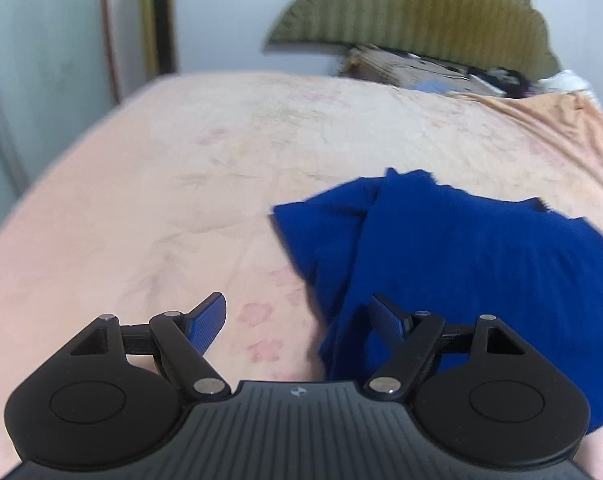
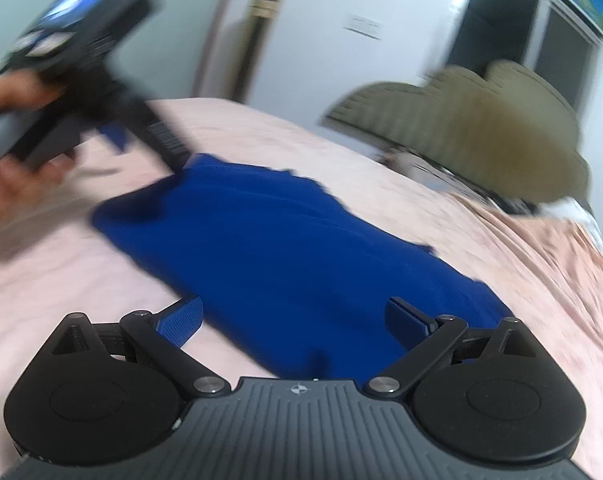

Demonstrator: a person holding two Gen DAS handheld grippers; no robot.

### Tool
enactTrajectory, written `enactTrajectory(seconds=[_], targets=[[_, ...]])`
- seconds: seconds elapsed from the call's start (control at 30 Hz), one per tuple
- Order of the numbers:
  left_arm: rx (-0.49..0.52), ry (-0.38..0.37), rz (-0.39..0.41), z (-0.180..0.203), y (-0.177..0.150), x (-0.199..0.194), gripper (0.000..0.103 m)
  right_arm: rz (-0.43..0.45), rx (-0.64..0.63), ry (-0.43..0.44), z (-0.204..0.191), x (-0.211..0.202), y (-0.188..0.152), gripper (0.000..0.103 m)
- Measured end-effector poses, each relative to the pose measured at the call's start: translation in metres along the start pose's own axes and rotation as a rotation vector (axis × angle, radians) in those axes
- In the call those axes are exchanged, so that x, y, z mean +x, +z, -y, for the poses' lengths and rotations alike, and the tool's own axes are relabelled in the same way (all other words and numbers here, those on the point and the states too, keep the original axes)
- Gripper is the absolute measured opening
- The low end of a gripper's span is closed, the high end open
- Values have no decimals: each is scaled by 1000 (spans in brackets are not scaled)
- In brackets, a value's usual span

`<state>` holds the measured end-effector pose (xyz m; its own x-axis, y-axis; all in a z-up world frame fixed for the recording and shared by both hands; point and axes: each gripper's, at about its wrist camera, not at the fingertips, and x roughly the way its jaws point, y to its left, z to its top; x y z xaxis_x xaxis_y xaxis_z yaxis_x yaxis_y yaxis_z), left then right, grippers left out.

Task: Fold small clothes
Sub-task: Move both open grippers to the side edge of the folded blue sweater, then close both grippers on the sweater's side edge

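Apparently one blue garment lies on the bed; two grippers' fingers spread, empty.

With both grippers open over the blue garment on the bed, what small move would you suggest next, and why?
Probably lower the left gripper onto the near edge of the blue garment. Both it and the right gripper are open and hold nothing, and the cloth looks only partly folded on the pink bedspread.

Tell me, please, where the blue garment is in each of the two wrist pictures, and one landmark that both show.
Left wrist: blue garment lies right of centre, reaching behind the right jaw.
Right wrist: blue garment lies across the centre, running from upper left to lower right.
Shared landmark: the olive scalloped headboard beyond the pink bedcover.
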<state>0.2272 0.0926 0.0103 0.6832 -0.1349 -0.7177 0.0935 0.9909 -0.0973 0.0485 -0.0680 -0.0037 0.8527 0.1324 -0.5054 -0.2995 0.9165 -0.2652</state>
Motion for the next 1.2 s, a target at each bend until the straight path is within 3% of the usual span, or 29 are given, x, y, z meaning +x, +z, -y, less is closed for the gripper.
enactTrajectory(seconds=[0.23, 0.3, 0.5, 0.6, 0.7, 0.77, 0.83, 0.93, 1.0, 1.2], targets=[[-208, -257, -146, -35, 23, 50, 79, -5, -267, -18, -63, 18, 13, 94], [-237, -300, -146, -38, 29, 59, 87, -7, -300, -32, -77, 28, 16, 91], [-351, -443, -144, -41, 47, 93, 91, 22, -322, -76, -100, 61, 41, 79], [-317, -468, -153, -29, 59, 106, 91, 37, -345, -101, -107, 79, 48, 69], [-254, -480, -175, -12, 72, 118, 91, 32, -327, -86, -106, 88, 51, 52], [-228, -485, -176, -3, 77, 126, 83, 25, -301, -64, -102, 89, 51, 33], [-200, -460, -182, 3, 82, 133, 43, 10, -271, -41, -100, 91, 53, 15], [-177, -427, -202, 9, 85, 138, 19, 5, -236, -12, -96, 90, 54, 5], [-161, -408, -202, 13, 85, 136, 16, 10, -221, 3, -93, 88, 54, 5], [36, -236, -113, 52, 86, 102, 13, 48, -167, 23, -88, 71, 53, 5]])
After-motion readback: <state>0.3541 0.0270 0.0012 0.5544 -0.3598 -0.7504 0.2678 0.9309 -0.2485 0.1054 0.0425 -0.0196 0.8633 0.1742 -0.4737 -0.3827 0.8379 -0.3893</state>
